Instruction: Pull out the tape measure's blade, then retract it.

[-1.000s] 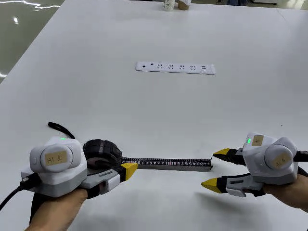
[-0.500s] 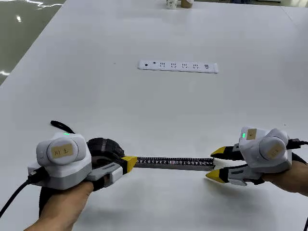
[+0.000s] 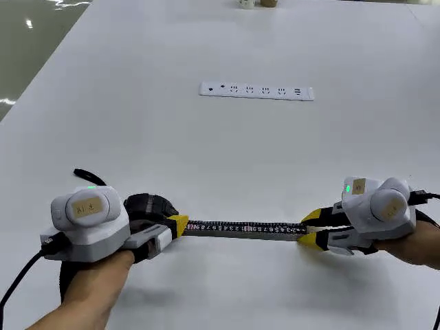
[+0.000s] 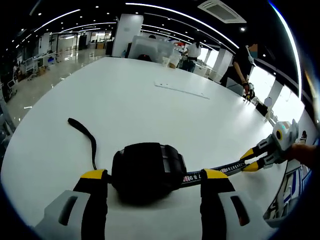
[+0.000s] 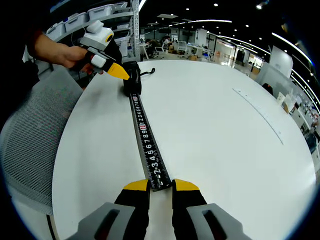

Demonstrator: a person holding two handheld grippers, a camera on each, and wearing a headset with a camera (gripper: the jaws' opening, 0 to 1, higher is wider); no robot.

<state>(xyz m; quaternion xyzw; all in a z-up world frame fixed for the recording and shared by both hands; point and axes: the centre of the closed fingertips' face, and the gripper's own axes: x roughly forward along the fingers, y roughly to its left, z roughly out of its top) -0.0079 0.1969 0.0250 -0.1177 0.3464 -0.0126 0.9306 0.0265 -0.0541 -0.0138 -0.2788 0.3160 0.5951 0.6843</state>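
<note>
1. The case (image 3: 146, 208) lies flat on the table (image 3: 227, 158), nearest the person. The left gripper (image 4: 154, 175) straddles it. One jaw touches its side and the other sits by its mouth with a sliver of gap, so I cannot tell whether it truly clamps. It is probably placed there to pin the case against the pull.
2. The blade (image 3: 244, 228) runs out of the case's mouth and lies flat with its numbers up. It is part-way out, so the pulling step looks to be in hand and retraction is not yet begun.
3. At the blade's end away from the case, the right gripper (image 5: 161, 186) pinches the tip by its two edges. The gripper lines up with the blade, likely so the pull stays straight and does not kink it.
4. Behind the case, the strap (image 4: 85, 137) trails loose, apart from the jaws.
5. Well beyond the case lies a power strip (image 3: 256, 91), away from the work.
</note>
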